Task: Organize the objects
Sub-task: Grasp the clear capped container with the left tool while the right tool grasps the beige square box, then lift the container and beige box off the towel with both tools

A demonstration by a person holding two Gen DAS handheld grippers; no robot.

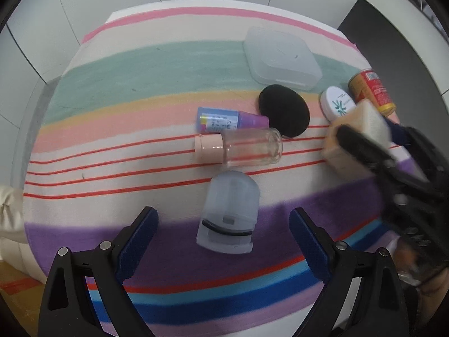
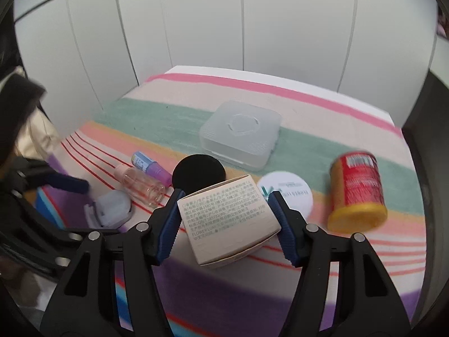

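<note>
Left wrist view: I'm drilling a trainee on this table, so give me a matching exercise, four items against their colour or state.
Items:
1. cardboard box
2. clear bottle
3. round pad
4. can

States:
A. black, flat on the cloth
B. red and yellow, at the right edge
C. lying on its side, pink cap
D. between the right gripper's fingers

Pairs: 1-D, 2-C, 3-A, 4-B
</note>
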